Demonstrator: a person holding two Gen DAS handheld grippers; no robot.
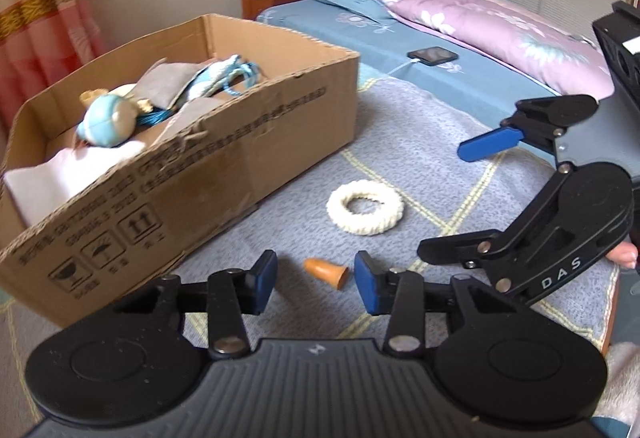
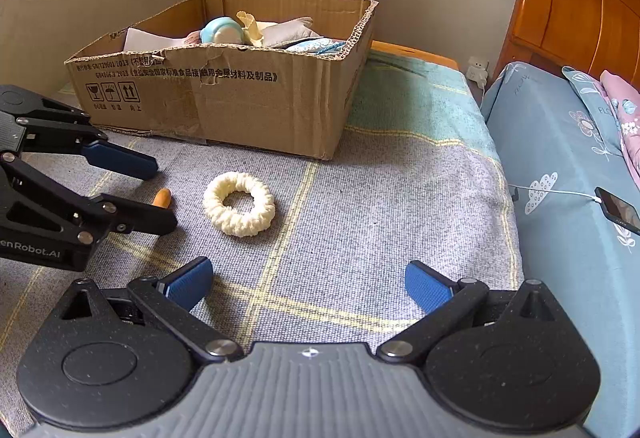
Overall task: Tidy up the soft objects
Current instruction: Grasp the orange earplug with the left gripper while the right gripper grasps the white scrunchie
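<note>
"DAS" on right gripper (image 1: 484, 198); "enRobot.AI" on left gripper (image 2: 158, 190).

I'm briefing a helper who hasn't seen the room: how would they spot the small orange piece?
Find the cardboard box on the grey checked blanket. In front of it lies a cream braided ring; beside that ring is the orange cone, smaller, solid and flared at one end.

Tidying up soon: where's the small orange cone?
The orange cone lies on the blanket between the left hand-held gripper's fingers, near the cream ring.

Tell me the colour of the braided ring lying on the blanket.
Cream white braided ring; clearest in the right wrist view.
</note>
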